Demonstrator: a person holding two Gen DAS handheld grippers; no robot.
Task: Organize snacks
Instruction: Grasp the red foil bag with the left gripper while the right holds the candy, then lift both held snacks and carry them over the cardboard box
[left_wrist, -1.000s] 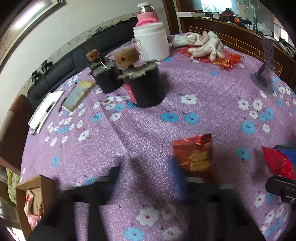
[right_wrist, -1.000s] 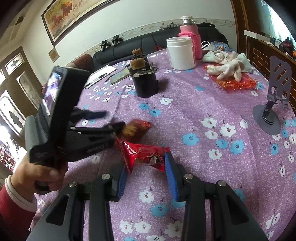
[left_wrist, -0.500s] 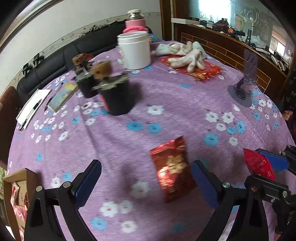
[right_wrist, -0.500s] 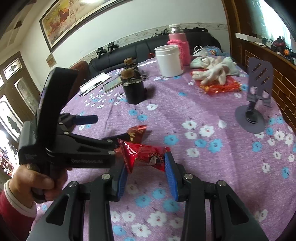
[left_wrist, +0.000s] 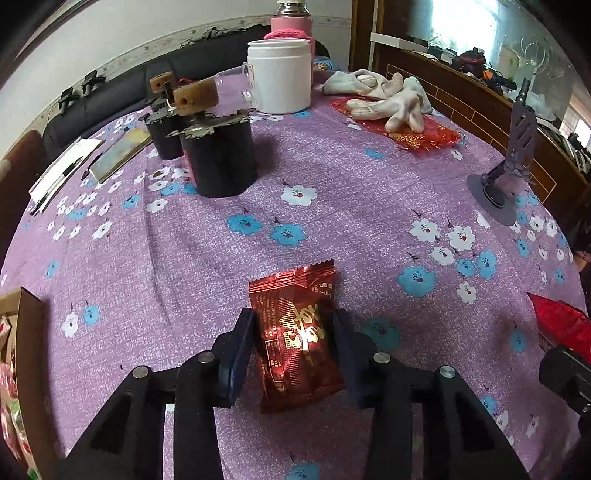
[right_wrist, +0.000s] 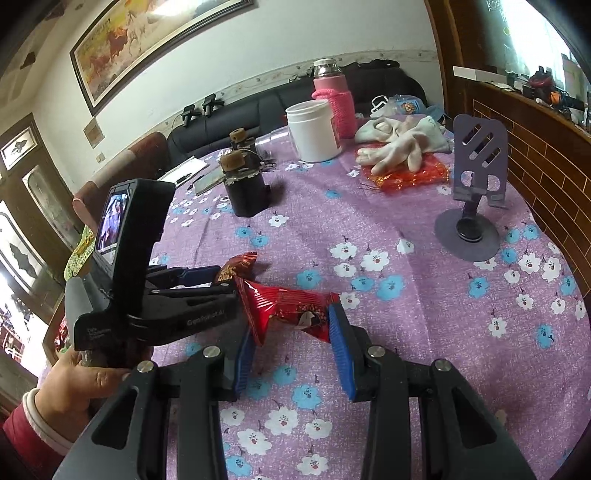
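Left wrist view. The left claw (left_wrist: 293, 343) was spread wide half a second ago, its jaws well clear of the dark red packet (left_wrist: 297, 338) lying flat on the surface (left_wrist: 332, 206). Now the jaws are closing, and the blue pads (left_wrist: 240, 354) stand against both long edges of the packet, which sits between them, its crimped end pointing ahead of the claw. The grasp looks made or nearly made; the packet does not appear lifted yet. To the claw's far left, at the surface edge, is an open cardboard box (left_wrist: 31, 369) with wrappers inside, probably the place for the snacks. To the far right, a bright red wrapper (left_wrist: 557, 321) shows at the frame edge.

Right wrist view. The right claw (right_wrist: 291, 332) is clenched on a bright red snack (right_wrist: 291, 310) and holds it off the surface, with no change in grip over the last second. The left claw (right_wrist: 218, 278) lies just ahead and to the left, carried by a hand (right_wrist: 85, 384) in a red sleeve, its tips on the dark packet (right_wrist: 236, 267). Both claws being loaded, the next step is probably the carry to the box.

Surface and room. A round surface under a purple floral cloth. Well ahead of the claws: a black canister (right_wrist: 245, 197), a white jar (right_wrist: 314, 133), a pink flask (right_wrist: 332, 99), pale gloves (right_wrist: 399, 144) on red foil. Ahead and right: a grey phone stand (right_wrist: 472, 192). Behind: a black sofa (right_wrist: 236, 118) and a framed painting (right_wrist: 155, 44).
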